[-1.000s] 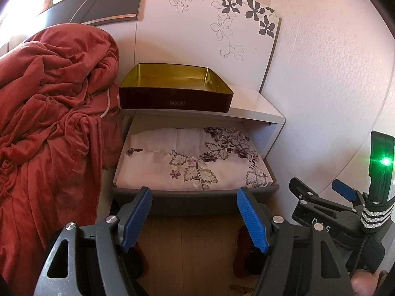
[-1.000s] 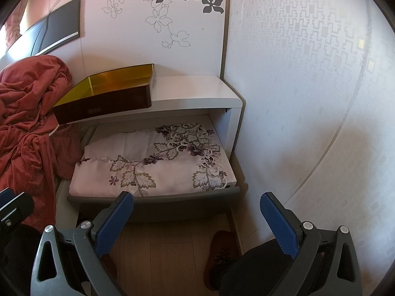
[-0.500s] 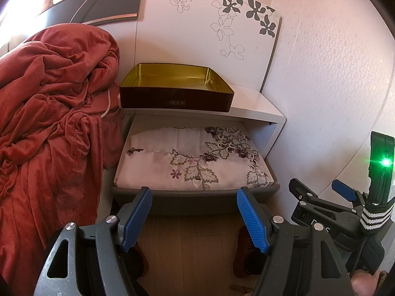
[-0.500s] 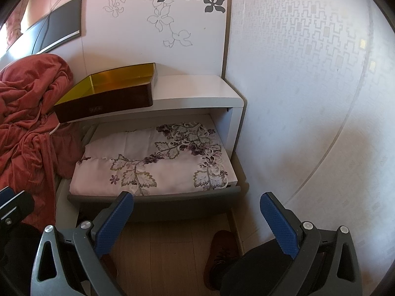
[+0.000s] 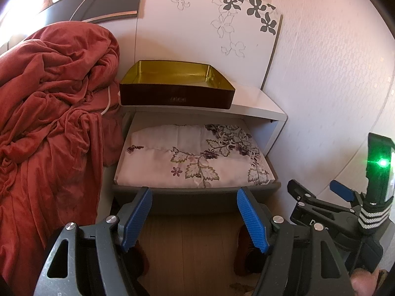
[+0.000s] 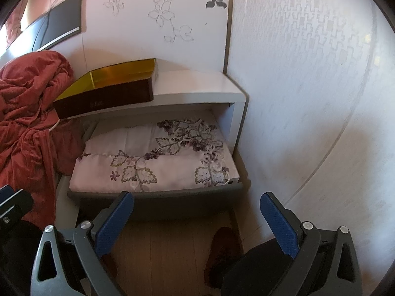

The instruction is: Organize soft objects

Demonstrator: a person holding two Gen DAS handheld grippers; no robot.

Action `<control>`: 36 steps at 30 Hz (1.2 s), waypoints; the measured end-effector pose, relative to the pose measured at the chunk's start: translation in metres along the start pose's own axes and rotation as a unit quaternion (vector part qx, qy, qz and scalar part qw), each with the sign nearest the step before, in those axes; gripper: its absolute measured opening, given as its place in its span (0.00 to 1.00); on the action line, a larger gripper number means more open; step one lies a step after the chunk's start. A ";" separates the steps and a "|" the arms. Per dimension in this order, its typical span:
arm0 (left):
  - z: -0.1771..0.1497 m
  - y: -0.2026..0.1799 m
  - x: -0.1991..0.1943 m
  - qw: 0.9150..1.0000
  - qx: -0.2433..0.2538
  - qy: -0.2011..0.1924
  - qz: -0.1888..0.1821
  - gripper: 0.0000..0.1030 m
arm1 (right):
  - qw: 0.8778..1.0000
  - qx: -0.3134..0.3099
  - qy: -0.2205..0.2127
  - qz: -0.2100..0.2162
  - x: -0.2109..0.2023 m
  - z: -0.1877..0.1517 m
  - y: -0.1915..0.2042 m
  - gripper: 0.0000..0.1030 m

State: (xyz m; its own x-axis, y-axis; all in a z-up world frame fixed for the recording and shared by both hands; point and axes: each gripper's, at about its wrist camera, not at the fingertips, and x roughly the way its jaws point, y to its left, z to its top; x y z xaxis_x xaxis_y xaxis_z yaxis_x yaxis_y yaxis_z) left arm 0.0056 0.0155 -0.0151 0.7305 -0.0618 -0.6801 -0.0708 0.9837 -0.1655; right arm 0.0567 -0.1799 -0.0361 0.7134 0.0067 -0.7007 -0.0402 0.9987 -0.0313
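While pointing down at the floor in front of the nightstand, left gripper spread wide, blue ribbed pads apart, nothing between them, nothing held. Same for right gripper: jaws wide apart, empty, no contact with anything. Seen from the left wrist view, right gripper just to the right, with a green light lit on its upright black part. Below both, wooden floor and dark brown shoes near the bottom, partly hidden behind the fingers. A bit of a hand at the bottom right edge of the left view, too cropped to read. Just beyond the pads, open grey drawer of the nightstand, pulled out toward the cameras. Inside the drawer, folded pale pink cloth with purple and green leaf embroidery, lying flat, filling almost the whole drawer, heavier pattern toward the right side. Above the drawer, white nightstand top, with an open dark brown tin box, gold inside, sitting on its left part, overhanging slightly at the left. Left of the nightstand, crumpled red blanket piled high on the bed and hanging down, touching the nightstand's left side; thin white cable running over it. Farthest back, white headboard panel with grey flower print, textured wallpaper wall on the right.
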 end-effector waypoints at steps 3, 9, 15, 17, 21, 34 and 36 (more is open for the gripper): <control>-0.001 0.003 0.004 1.000 -0.002 0.007 -0.010 0.71 | 0.999 -0.014 0.017 0.036 0.012 -0.001 -0.004 1.00; -0.003 0.011 0.010 0.999 -0.007 0.024 -0.028 0.71 | 0.987 -0.102 0.059 0.112 0.040 -0.002 0.011 1.00; -0.001 0.018 0.003 1.000 0.005 0.000 -0.003 0.71 | 0.971 -0.149 0.109 0.153 0.080 -0.012 0.030 1.00; 0.001 0.023 0.003 1.000 0.005 -0.002 0.007 0.71 | 0.966 -0.154 0.124 0.168 0.089 -0.017 0.035 1.00; 0.000 0.039 0.020 0.999 -0.023 0.031 0.008 0.71 | 0.951 -0.168 0.158 0.206 0.109 -0.023 0.048 1.00; 0.013 0.073 0.085 0.994 -0.022 0.109 0.023 0.71 | 0.882 -0.244 0.273 0.298 0.202 -0.011 0.060 1.00; 0.019 0.073 0.096 0.993 -0.015 0.115 0.019 0.73 | 0.877 -0.255 0.284 0.290 0.218 -0.010 0.058 1.00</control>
State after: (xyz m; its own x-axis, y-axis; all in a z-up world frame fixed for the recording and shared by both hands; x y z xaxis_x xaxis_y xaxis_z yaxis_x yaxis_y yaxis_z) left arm 0.0836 0.0846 -0.0792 0.5526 -0.0647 -0.8309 -0.1183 0.9808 -0.1551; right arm 0.2029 -0.1212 -0.1977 0.0112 0.3361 -0.9417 -0.6932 0.6813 0.2350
